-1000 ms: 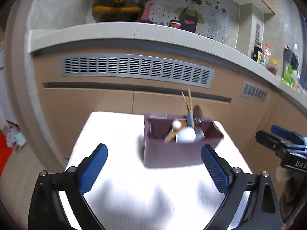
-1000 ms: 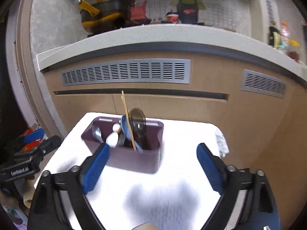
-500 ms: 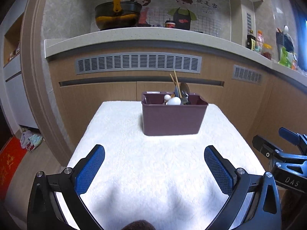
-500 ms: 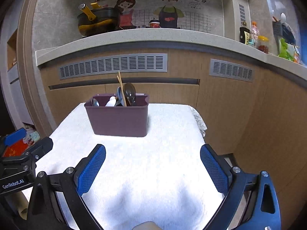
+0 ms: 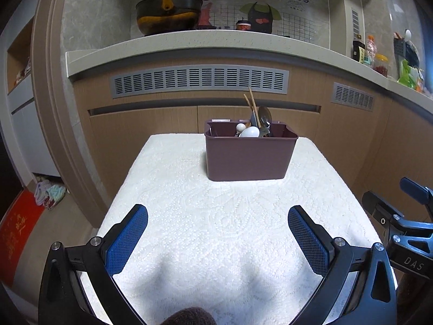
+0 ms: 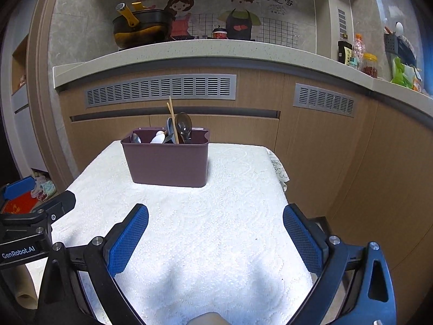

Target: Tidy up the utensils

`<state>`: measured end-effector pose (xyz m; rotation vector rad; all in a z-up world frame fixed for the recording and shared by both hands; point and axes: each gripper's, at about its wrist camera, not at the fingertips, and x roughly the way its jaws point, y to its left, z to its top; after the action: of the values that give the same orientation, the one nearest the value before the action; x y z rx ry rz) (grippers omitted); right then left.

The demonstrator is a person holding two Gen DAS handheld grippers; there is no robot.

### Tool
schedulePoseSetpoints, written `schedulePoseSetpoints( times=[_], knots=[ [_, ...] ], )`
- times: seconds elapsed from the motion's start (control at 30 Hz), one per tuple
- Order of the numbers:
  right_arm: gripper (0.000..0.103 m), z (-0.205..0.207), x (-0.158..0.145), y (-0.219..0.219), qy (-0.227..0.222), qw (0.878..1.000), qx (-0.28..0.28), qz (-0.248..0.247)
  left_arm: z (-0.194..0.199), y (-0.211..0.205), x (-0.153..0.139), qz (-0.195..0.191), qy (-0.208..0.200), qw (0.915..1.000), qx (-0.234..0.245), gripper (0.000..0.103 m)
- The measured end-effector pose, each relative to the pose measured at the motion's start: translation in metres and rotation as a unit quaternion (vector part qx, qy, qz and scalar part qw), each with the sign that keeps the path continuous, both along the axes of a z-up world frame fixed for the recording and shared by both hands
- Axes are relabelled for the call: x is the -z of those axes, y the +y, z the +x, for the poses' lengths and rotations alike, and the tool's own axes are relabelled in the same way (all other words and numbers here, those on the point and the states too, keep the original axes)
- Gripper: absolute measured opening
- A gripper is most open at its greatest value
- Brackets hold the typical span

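Left tool (image 6: pixel 38 233) reads "GenRobot.AI"; right tool (image 5: pixel 406 233) "DAS".

I see the dark maroon plastic bin (image 5: pixel 247 157) standing upright just above the centre of my left view, and left of centre in my right view (image 6: pixel 166 159). Its rim has a notch at each end. Utensils lean inside it: a pair of wooden chopsticks (image 5: pixel 253 105) poking highest, a metal spoon (image 6: pixel 183 126) bowl-up beside them, a white spoon (image 5: pixel 249 131) lying low against the rim, and another metal spoon (image 6: pixel 135 138) at the bin's left end.
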<state>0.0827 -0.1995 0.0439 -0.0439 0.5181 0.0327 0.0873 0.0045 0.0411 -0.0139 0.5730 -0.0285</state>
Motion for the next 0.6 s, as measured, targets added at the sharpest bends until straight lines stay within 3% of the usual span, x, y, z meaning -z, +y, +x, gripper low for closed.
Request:
schedulePoseSetpoints(
  times=[0.6],
  knots=[
    [0.099,-0.0003,0.0011,0.0012,0.001,1.000,-0.001,-0.001,0.0000,-0.0004,0.0004,-0.001,0.002,1.0000,0.006,0.103]
  ],
)
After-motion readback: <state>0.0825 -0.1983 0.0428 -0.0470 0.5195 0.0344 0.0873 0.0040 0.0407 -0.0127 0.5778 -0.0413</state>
